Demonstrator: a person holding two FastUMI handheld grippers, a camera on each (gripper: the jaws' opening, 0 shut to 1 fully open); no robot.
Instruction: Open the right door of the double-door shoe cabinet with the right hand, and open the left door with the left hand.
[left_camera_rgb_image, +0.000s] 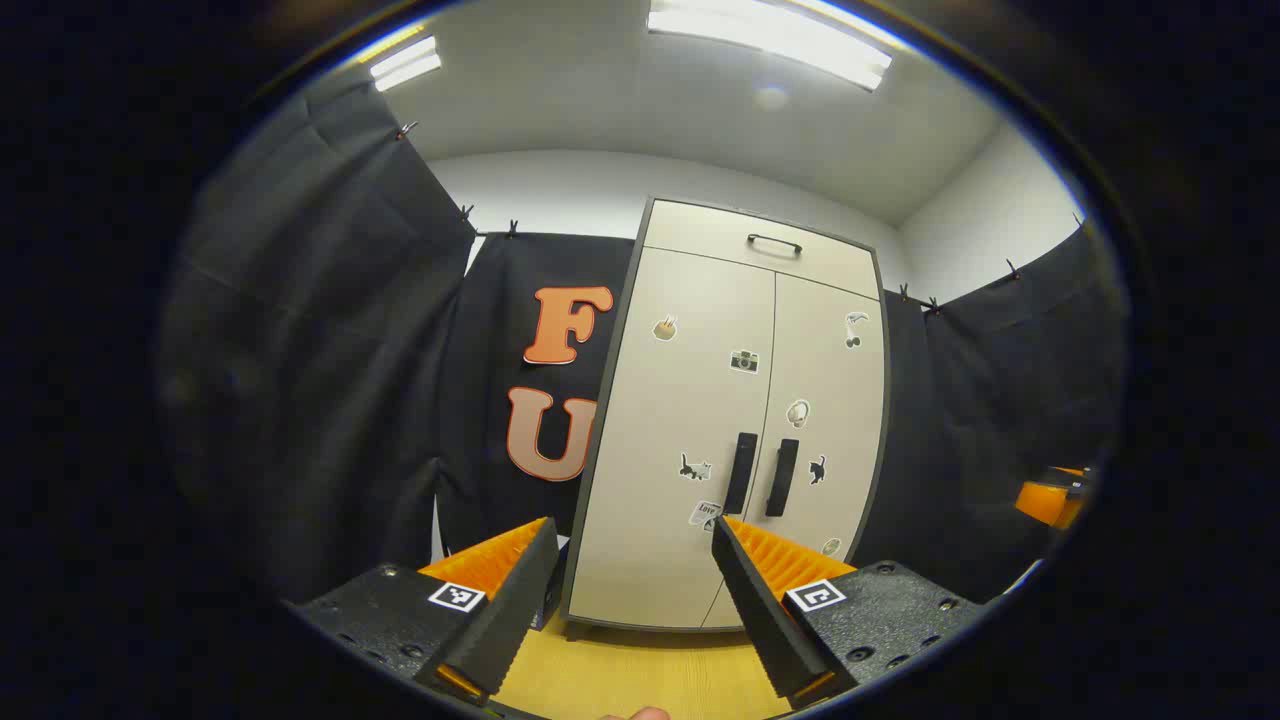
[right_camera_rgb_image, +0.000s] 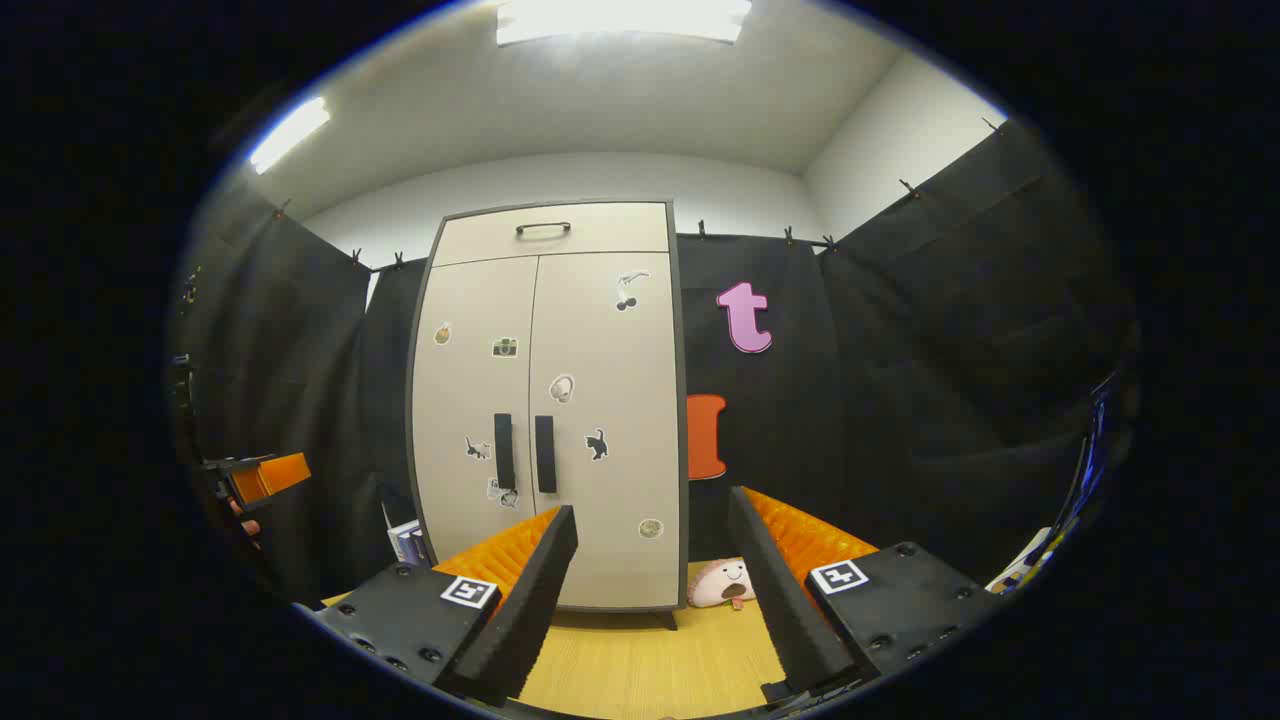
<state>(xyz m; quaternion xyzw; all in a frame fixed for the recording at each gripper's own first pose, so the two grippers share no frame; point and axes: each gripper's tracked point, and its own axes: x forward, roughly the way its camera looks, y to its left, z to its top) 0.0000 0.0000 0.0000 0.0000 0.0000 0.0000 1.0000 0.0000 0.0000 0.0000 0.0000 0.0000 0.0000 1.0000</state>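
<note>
At frame centre stood your tall cream double-door shoe cabinet (right_camera_rgb_image: 545, 400), doors shut; both grippers' fingers gaped wide, empty. Its stiff, light doors likely swing easily: take the black vertical right handle (right_camera_rgb_image: 545, 454) first.

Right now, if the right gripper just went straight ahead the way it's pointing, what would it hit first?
Probably the shoe cabinet, near the lower outer edge of its right door, not the right handle, which sits left of the line. The right gripper has open jaws and nothing between it and the cabinet; depth is uncertain.
</note>
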